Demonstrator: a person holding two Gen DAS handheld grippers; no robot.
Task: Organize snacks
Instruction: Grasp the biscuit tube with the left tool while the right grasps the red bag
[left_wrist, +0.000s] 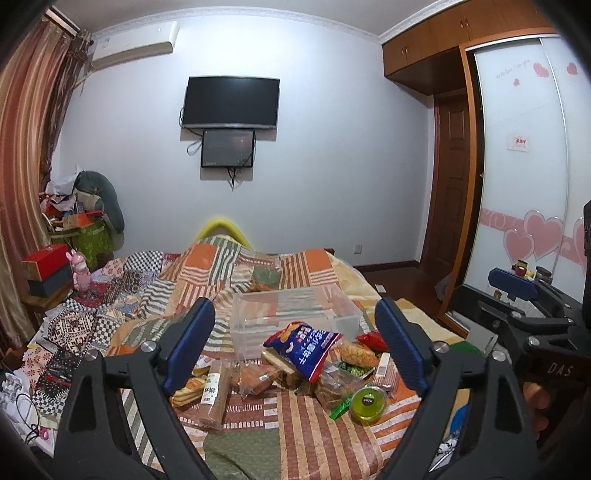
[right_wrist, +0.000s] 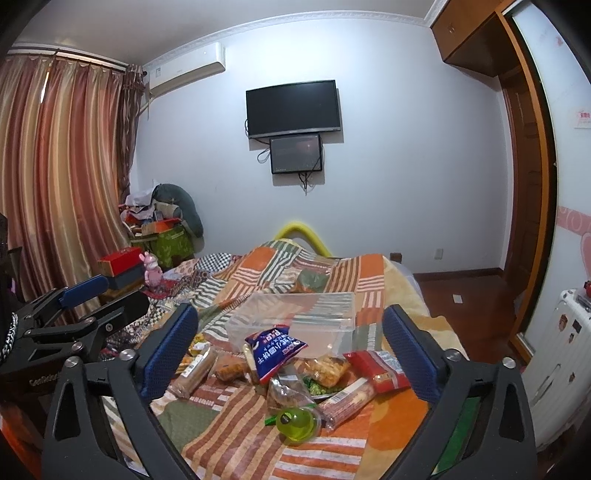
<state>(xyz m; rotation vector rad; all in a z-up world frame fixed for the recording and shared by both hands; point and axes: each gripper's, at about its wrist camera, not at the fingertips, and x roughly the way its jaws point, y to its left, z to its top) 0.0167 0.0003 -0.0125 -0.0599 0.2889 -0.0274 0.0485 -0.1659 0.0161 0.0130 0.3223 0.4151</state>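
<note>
Both claws are held wide open above the bed, and nothing is pinched in either one. Left claw (left_wrist: 295, 339) is kept over the snack pile, with its blue pads spread on each side of it, most likely so a snack can be picked. At the left of the pile, a long brown biscuit pack (left_wrist: 213, 391) is laid flat on the quilt (left_wrist: 288, 435). Next to it, a blue chip bag (left_wrist: 306, 345) is propped on top of other packets, so it can probably be grabbed first. A clear box (left_wrist: 295, 314) is set just behind the pile, with its open top up and nothing seen inside, and it seems meant for the snacks. Further right, a green jelly cup (left_wrist: 367, 404) is rested at the front of the pile, and a red packet (right_wrist: 380, 367) is laid at the far right side. Right claw (right_wrist: 290, 350) is also held spread above the same pile, ready to help. No snack is seen in the box yet, so the job looks just begun.
</note>
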